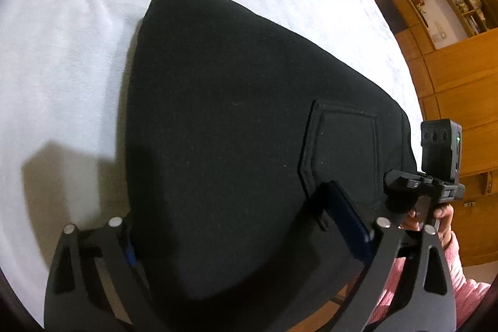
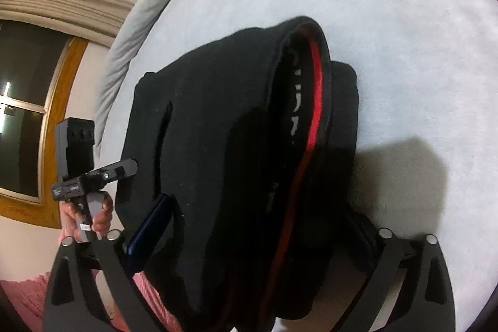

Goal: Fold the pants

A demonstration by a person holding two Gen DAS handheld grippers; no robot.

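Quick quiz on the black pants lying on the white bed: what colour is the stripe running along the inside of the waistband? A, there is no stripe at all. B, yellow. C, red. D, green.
C: in the right wrist view a red stripe runs along the inside of the open waistband of the black pants on the white bed.

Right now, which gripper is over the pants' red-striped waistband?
The right gripper: the red stripe runs between its jaws. The left gripper straddles the back pocket side.
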